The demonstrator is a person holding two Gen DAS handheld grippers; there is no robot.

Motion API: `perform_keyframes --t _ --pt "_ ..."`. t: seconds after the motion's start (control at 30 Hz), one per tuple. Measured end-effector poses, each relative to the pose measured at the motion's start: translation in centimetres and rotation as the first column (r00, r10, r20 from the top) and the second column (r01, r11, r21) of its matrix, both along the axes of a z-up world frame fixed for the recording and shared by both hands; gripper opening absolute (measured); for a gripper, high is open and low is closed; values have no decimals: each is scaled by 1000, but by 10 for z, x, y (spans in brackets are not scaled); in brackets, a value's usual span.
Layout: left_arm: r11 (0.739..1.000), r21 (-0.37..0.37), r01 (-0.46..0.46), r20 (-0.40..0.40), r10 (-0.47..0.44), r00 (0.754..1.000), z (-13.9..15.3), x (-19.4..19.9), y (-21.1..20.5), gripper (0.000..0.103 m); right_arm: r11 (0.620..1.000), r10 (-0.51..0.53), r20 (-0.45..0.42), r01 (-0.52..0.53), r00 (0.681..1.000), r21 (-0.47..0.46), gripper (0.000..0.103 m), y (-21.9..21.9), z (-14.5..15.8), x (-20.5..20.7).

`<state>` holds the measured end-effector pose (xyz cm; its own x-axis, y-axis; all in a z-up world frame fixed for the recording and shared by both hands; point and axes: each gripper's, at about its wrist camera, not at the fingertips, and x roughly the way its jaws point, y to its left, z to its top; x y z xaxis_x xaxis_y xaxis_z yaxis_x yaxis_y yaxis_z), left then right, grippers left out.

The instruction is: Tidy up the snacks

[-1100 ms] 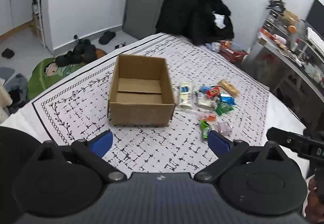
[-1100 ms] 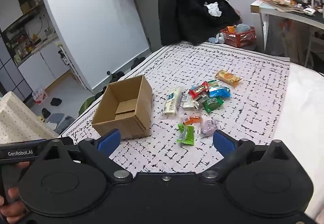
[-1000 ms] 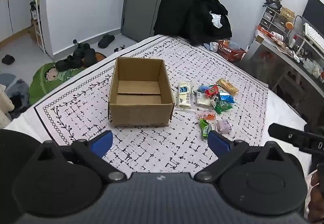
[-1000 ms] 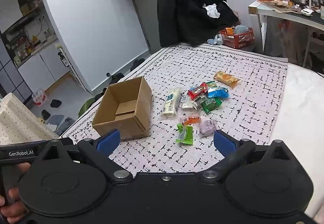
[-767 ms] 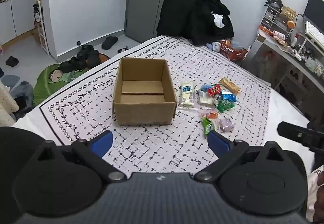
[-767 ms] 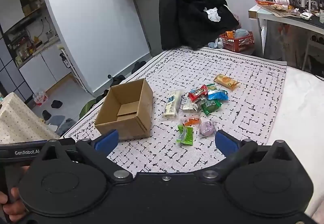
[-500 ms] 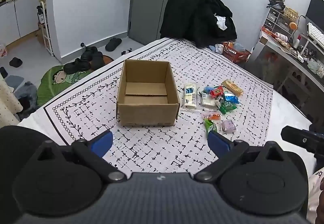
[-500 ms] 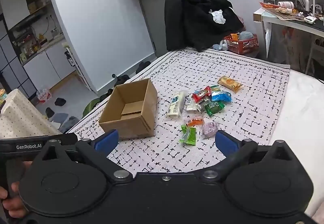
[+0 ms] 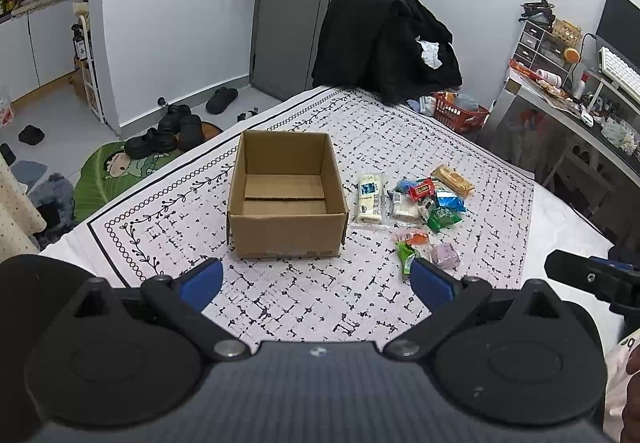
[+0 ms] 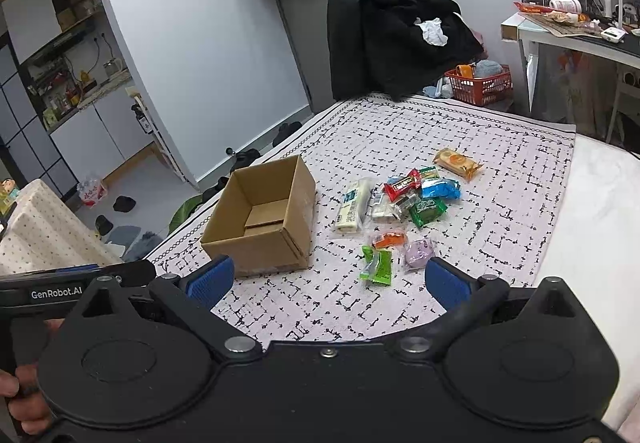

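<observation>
— Where the open brown cardboard box (image 9: 286, 199) sits on the white cloth with black dash pattern (image 9: 304, 299), what lies beside it?

— Just to its right, a loose cluster of wrapped snacks (image 9: 416, 203): a long white packet with a blue label (image 9: 370, 199) nearest the box, a red wrapper (image 10: 402, 185), a blue wrapper (image 10: 440, 189), a dark green wrapper (image 10: 428, 210), and an orange-printed packet (image 10: 458, 161) at the far edge. Nearer the camera lie a small orange packet (image 10: 388, 239), a bright green packet (image 10: 376, 265) and a pale purple round sweet (image 10: 418, 253).

— And the box itself?

— Nothing is in it; only its bottom flaps show.

— The grippers?

— The left gripper (image 9: 316, 279) hovers above the near cloth, blue-padded fingers (image 9: 200, 279) spread wide, gripping nothing. The right gripper (image 10: 328, 281) is likewise spread apart and bare, short of the green packet. Nothing stands between either and the snacks.

— Around the bed?

— A black coat draped over a chair (image 9: 384, 39) at the far end, a red plastic basket (image 10: 480, 85) beside it, a cluttered white desk (image 10: 576, 35) on the right, and dark shoes (image 9: 168, 131) on the floor to the left.
</observation>
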<state>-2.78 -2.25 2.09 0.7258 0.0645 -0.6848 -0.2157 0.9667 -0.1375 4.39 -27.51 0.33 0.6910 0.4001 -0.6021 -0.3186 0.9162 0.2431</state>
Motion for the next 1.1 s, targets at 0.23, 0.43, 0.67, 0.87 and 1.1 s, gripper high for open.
perform_keyframes --t 0.23,0.43,0.67,0.87,1.1 --pt "1000 1 7 11 -7 1000 1 0 -3 99 1000 -10 7 10 1000 -13 103 0 1 0" --pt "1000 -12 5 23 -4 1000 0 -1 -1 98 1000 -11 9 11 1000 -21 103 0 0 0" --pt "1000 -21 9 22 -9 1000 -1 -2 0 98 999 2 14 -1 1000 -37 103 4 -1 -2" --pt "1000 -26 7 19 -6 1000 -2 -2 -1 98 1000 -3 11 3 1000 -30 103 4 -1 -2" --pt "999 -37 7 21 -6 1000 -1 -4 0 99 1000 6 -3 -6 1000 -21 103 7 -10 -2"
